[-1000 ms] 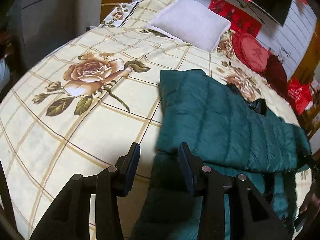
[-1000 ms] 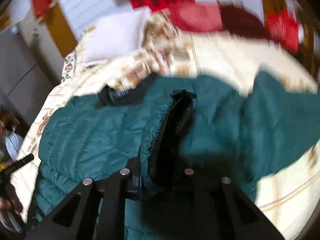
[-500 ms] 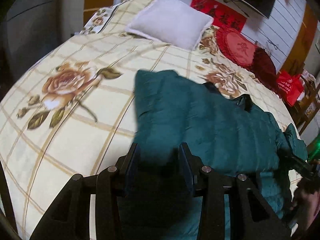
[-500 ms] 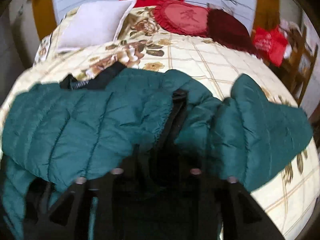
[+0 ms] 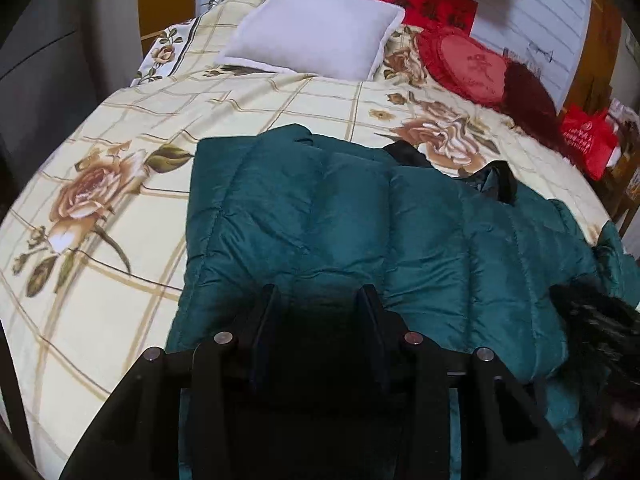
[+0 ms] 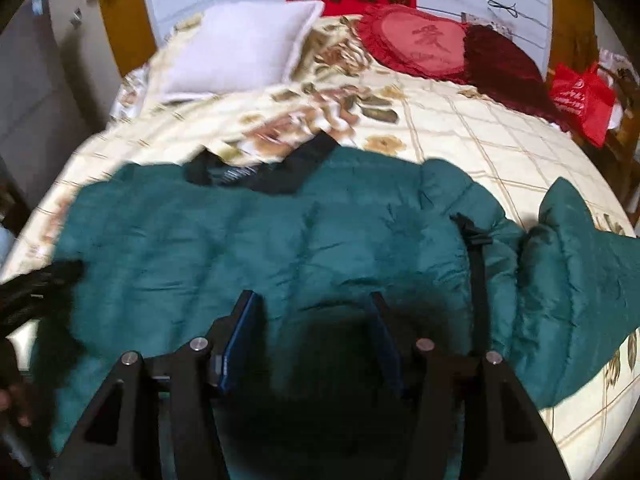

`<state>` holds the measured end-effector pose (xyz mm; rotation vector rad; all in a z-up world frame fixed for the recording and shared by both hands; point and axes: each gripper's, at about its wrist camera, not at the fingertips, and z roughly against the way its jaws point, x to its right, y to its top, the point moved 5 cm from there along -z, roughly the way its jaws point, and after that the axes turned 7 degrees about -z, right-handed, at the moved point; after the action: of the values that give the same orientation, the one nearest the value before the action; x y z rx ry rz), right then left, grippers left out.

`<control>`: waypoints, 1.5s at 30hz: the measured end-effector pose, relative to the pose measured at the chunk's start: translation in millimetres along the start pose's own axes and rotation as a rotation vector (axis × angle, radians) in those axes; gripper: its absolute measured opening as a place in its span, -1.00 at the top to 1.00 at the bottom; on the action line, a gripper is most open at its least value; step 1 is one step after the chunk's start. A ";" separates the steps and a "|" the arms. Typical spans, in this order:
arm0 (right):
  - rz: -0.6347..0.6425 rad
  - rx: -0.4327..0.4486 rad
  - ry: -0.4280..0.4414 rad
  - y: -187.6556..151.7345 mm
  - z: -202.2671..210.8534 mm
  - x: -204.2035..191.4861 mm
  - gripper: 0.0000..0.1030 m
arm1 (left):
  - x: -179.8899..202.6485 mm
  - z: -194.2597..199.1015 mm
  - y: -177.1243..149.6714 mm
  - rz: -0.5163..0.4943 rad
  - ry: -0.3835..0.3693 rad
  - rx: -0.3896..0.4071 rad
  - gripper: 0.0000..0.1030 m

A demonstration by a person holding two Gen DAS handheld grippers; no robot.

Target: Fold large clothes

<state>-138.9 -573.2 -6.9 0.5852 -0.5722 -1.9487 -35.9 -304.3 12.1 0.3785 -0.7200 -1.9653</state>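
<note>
A large dark green puffer jacket lies spread across the bed, its left side folded over the body, its black collar toward the pillows. In the right wrist view the jacket fills the middle, with one sleeve lying out to the right. My left gripper is open, its fingers over the jacket's near edge. My right gripper is open over the jacket's near part, nothing between its fingers. The right gripper also shows blurred at the right edge of the left wrist view.
The bed carries a cream rose-print cover. A white pillow, a red heart cushion and a dark red cushion lie at the head. A red bag stands beside the bed on the right.
My right gripper has let go of the jacket's zipper edge and opened; the flap now lies flat over the body. My left gripper has moved right, over the jacket.
</note>
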 end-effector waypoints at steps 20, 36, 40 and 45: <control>0.107 -0.039 0.006 -38.0 26.0 4.9 -0.30 | 1.9 -3.1 -5.6 -0.003 0.013 0.003 -0.01; 0.091 -0.063 -0.003 -37.8 32.4 10.0 -0.33 | 32.1 15.2 -7.6 0.042 -0.046 -0.010 -0.01; 0.089 -0.054 0.001 -37.1 43.2 7.6 -0.33 | 37.6 13.2 -12.3 0.002 -0.007 -0.002 -0.01; 0.057 -0.027 0.012 -35.4 66.4 9.7 -0.34 | 40.6 27.6 -15.4 0.005 -0.022 -0.017 -0.01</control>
<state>-207.8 -558.2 21.1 0.5569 -0.5488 -1.8950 -80.9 -325.5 25.3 0.3448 -0.7173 -1.9726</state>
